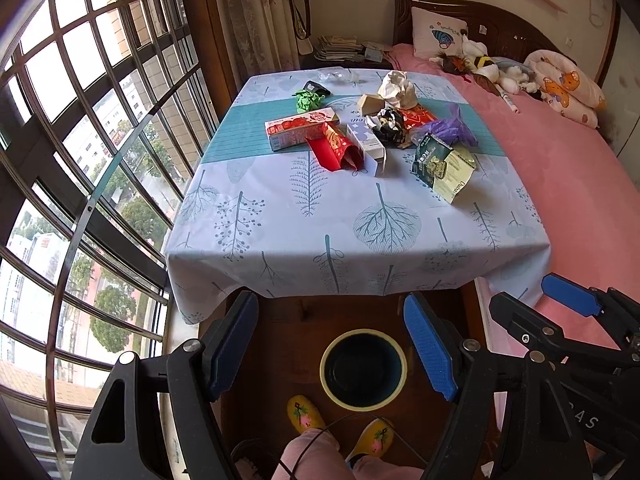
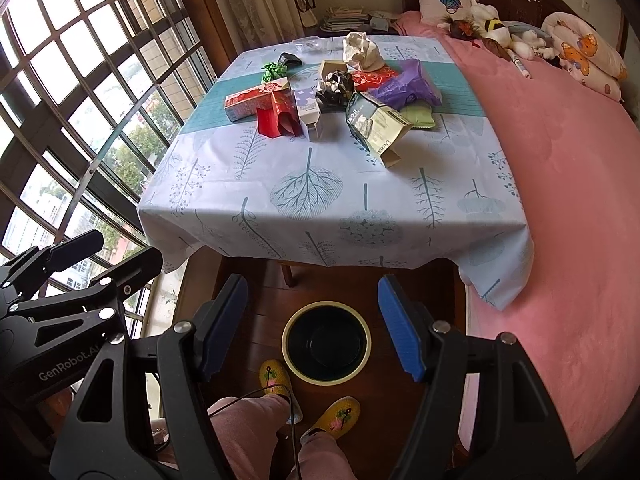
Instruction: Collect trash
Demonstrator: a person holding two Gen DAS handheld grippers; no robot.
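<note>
The trash lies in a loose heap at the far half of the tabletop [image 1: 360, 216], toward twelve o'clock from both grippers, well apart from the bin [image 1: 363, 369] on the floor below. Left gripper [image 1: 332, 344] and right gripper [image 2: 314, 326] both stand with fingers wide apart, holding nothing. The green snack box [image 2: 374, 128] at about one o'clock looks light, hollow and crushable; pinching across its flat sides should hold. The purple bag [image 2: 406, 84] seems limp and slippery.

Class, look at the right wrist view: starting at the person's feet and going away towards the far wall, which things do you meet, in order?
Yellow slippers → empty bin → near tablecloth edge → green-and-cream snack bag → crumpled white paper bag → stacked papers.
</note>
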